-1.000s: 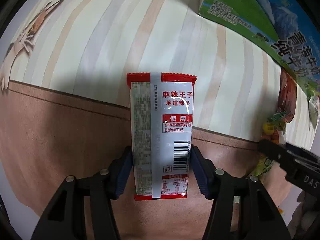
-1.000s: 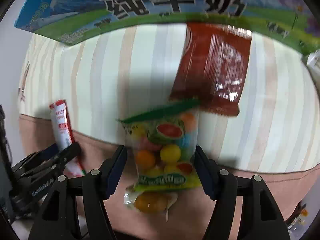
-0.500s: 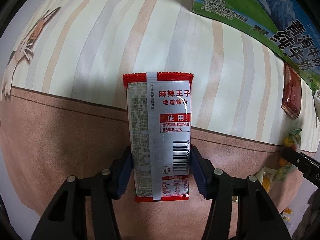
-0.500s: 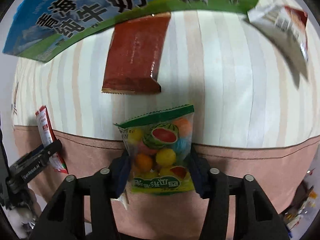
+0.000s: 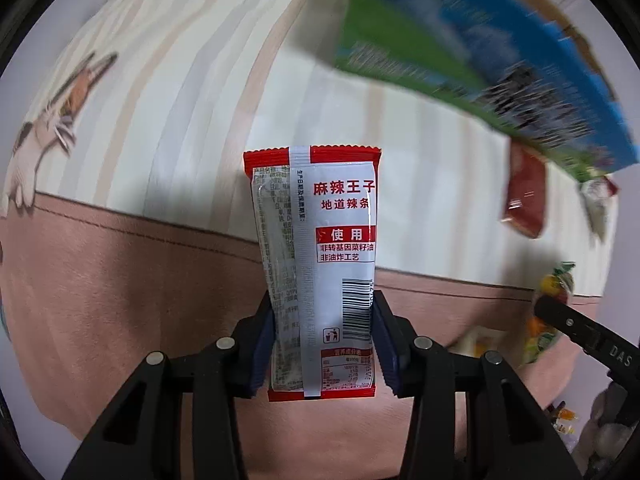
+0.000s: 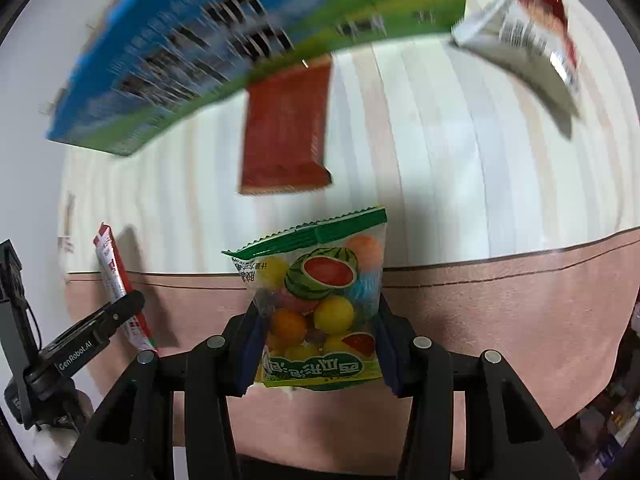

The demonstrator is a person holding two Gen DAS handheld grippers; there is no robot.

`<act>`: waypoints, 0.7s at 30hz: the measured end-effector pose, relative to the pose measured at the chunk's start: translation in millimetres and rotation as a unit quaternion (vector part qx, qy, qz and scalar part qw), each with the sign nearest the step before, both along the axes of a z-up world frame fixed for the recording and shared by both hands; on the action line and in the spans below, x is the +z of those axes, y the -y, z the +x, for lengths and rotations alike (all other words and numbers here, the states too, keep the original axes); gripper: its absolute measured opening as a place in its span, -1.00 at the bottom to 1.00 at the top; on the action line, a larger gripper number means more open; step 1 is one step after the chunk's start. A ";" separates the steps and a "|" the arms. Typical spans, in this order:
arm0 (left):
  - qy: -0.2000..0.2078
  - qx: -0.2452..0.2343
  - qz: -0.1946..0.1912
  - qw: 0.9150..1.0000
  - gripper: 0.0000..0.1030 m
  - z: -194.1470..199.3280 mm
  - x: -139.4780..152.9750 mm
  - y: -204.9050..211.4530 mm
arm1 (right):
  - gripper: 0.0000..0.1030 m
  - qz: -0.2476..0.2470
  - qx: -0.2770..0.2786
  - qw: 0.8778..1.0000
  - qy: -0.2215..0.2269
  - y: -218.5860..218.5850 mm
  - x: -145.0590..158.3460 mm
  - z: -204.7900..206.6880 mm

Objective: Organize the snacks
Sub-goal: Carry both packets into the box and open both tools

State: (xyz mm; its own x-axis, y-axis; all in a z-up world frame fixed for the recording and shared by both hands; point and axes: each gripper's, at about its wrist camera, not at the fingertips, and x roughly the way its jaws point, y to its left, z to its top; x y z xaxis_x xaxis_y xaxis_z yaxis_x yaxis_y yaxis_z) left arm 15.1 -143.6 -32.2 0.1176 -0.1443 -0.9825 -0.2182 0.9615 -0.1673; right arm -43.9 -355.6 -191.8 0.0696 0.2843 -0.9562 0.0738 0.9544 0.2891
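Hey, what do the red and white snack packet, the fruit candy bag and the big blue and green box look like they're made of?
Red and white snack packet: likely glossy plastic film, going by the crimped ends, back seam and glare.
Fruit candy bag: clear plastic film with printed panels; the coloured balls show through and its top edge is serrated.
Blue and green box: probably printed cardboard, with flat panels and straight edges, though it is blurred.

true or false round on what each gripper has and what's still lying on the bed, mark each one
1. The left gripper is shut on a red and white packet. True.
2. The right gripper is empty. False: its jaws, which have just been closing, clamp a candy bag.
3. A brown packet lies on the striped sheet. True.
4. The milk carton is red. False: it is blue and green.
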 end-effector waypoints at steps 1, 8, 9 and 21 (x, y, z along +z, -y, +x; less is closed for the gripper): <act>0.008 -0.004 -0.008 1.000 -0.19 -0.8 11.4 3.0 | -0.01 0.009 0.000 1.000 0.006 1.8 8.1 -1.2; 0.088 -0.051 -0.058 0.993 -0.19 18.9 111.6 35.9 | -0.02 0.062 0.017 0.995 0.073 5.0 102.8 20.6; 0.098 -0.061 -0.068 0.991 -0.19 27.5 126.0 39.8 | -0.02 0.062 0.021 0.995 0.081 -5.0 119.5 30.1; 0.110 -0.100 -0.077 0.986 -0.19 174.0 168.6 48.9 | -0.02 -0.030 0.032 0.987 0.155 -3.0 210.6 183.2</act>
